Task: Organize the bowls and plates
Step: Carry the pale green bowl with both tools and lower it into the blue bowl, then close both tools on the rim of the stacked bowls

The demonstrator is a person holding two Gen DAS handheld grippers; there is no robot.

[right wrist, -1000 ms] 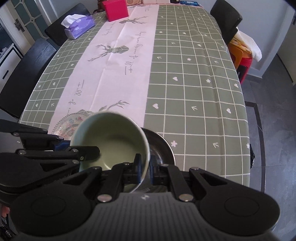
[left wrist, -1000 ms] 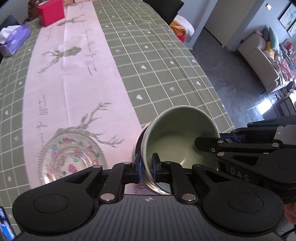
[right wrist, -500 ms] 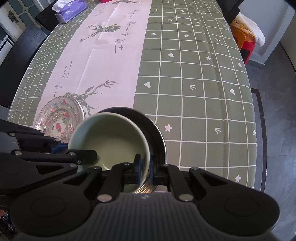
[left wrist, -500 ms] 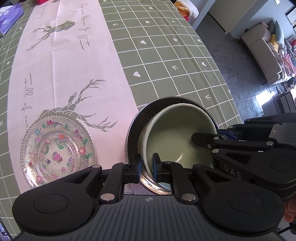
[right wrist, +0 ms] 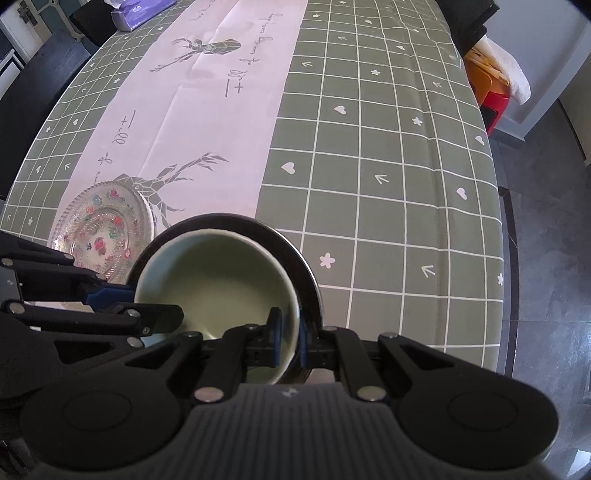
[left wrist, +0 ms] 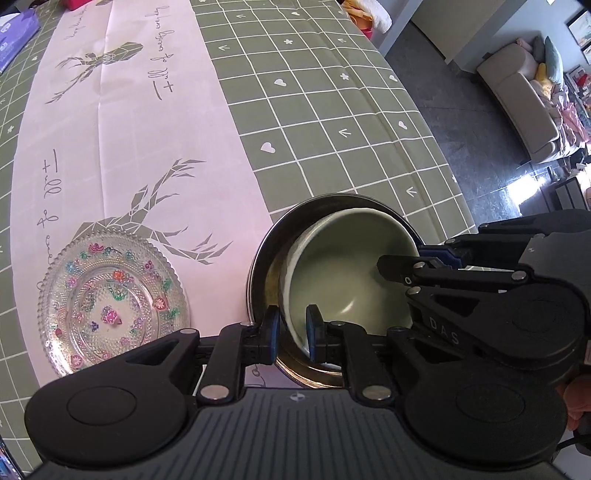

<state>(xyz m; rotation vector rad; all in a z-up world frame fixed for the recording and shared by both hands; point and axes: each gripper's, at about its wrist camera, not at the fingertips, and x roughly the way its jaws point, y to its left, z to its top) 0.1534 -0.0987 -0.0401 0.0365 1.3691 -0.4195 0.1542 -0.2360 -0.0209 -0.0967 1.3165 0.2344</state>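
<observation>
A pale green ceramic bowl [left wrist: 347,273] sits inside a wider steel bowl [left wrist: 269,258] at the table's near edge. My left gripper [left wrist: 290,336] is shut on the green bowl's left rim. My right gripper [right wrist: 288,341] is shut on its right rim, one pad inside and one outside. The green bowl [right wrist: 218,277] and steel bowl [right wrist: 295,251] also show in the right wrist view. A patterned glass plate [left wrist: 110,302] lies flat to the left on the pink runner, also seen in the right wrist view [right wrist: 103,229].
The table has a green checked cloth [right wrist: 388,166] with a pink runner [left wrist: 122,129] down the middle. A purple tissue pack [right wrist: 140,14] sits far back. Black chairs [right wrist: 33,96] stand at the left. The table edge drops to a dark floor [right wrist: 546,258] on the right.
Both grippers have lowered the green bowl further into the steel bowl, and the view has closed in on the table. The grips have not changed.
</observation>
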